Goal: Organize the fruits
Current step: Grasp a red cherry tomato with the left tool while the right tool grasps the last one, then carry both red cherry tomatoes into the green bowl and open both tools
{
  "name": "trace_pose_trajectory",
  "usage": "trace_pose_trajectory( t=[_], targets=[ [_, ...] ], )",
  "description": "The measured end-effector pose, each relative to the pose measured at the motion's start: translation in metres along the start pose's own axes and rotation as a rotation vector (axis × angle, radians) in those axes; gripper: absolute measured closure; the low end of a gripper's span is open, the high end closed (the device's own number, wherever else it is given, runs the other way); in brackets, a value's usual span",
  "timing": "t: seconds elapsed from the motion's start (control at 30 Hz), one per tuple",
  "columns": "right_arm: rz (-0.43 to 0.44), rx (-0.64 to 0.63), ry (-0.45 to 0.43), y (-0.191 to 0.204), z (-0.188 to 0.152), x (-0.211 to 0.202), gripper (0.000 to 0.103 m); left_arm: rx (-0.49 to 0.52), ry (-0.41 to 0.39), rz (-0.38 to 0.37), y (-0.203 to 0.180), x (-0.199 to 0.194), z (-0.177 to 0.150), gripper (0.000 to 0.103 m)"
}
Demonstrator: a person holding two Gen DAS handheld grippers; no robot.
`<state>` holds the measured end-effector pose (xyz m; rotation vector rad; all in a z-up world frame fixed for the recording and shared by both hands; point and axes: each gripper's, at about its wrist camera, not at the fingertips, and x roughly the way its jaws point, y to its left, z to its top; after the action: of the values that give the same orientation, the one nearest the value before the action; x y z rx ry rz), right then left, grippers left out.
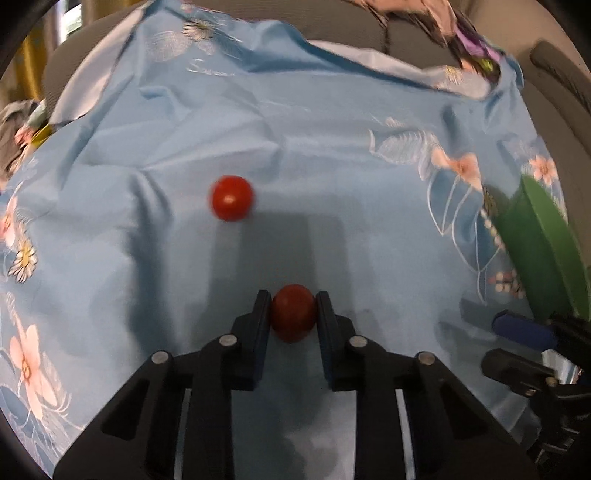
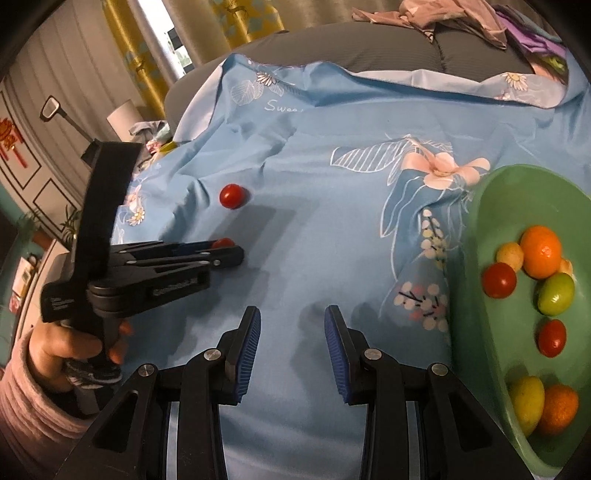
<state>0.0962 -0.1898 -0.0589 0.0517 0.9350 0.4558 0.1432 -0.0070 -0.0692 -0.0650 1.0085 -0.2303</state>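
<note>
Left gripper (image 1: 293, 312) closed on a cherry tomato (image 1: 293, 313), fruit pinched between both fingers (image 1: 258, 325) at their tips, held low over the blue floral bedsheet (image 1: 332, 184). Seen from the right wrist view, same left gripper (image 2: 231, 253) lying side-on with the red fruit (image 2: 224, 243) just showing at the tip, handle gripped by a hand (image 2: 70, 345) in a pink sleeve. Right gripper (image 2: 292, 321) open and empty, blue-padded fingers (image 2: 251, 332) spread apart over bare sheet, well apart from any fruit. Second cherry tomato (image 1: 232, 197) loose on the sheet, ahead of the left gripper and slightly to its left, not touching anything; also visible at (image 2: 231, 195) in the right wrist view. Open sheet between the two tomatoes and across the middle, marked only by soft wrinkles and gripper shadows. Green bowl (image 2: 476, 229) at the right edge, rim near the right gripper's right finger, holding two cherry tomatoes (image 2: 499, 280), two oranges (image 2: 542, 252), a green fruit (image 2: 556, 293), a yellow fruit (image 2: 528, 402) and a small pale fruit (image 2: 510, 254). Same bowl (image 1: 539, 243) at the right margin of the left wrist view. Farther off, far sheet edge folded back over a grey cushion (image 2: 369, 48), with crumpled clothing (image 2: 461, 18) beyond.
</note>
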Motion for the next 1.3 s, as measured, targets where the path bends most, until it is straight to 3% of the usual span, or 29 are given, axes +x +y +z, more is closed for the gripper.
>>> trace_pose_trajectory(
  t=[0.27,0.4,0.67,1.03,1.3],
  targets=[
    [0.049,-0.025,0.019,0.019,0.025,0.028,0.067,-0.075,-0.122,0.029,0.040,-0.049,-0.002,0.079],
    [0.082,-0.060,0.012,0.035,0.053,0.053,0.067,-0.102,-0.134,0.023,0.053,-0.055,-0.006,0.079],
    [0.044,-0.107,0.002,0.060,0.095,0.111,0.067,-0.123,-0.138,0.011,0.066,-0.058,-0.011,0.079],
    [-0.020,-0.164,0.035,0.074,0.107,0.147,0.067,-0.128,-0.138,-0.002,0.073,-0.056,-0.011,0.079],
    [-0.045,-0.174,0.025,0.074,0.105,0.134,0.070,-0.108,-0.134,0.000,0.068,-0.059,-0.010,0.079]
  ],
)
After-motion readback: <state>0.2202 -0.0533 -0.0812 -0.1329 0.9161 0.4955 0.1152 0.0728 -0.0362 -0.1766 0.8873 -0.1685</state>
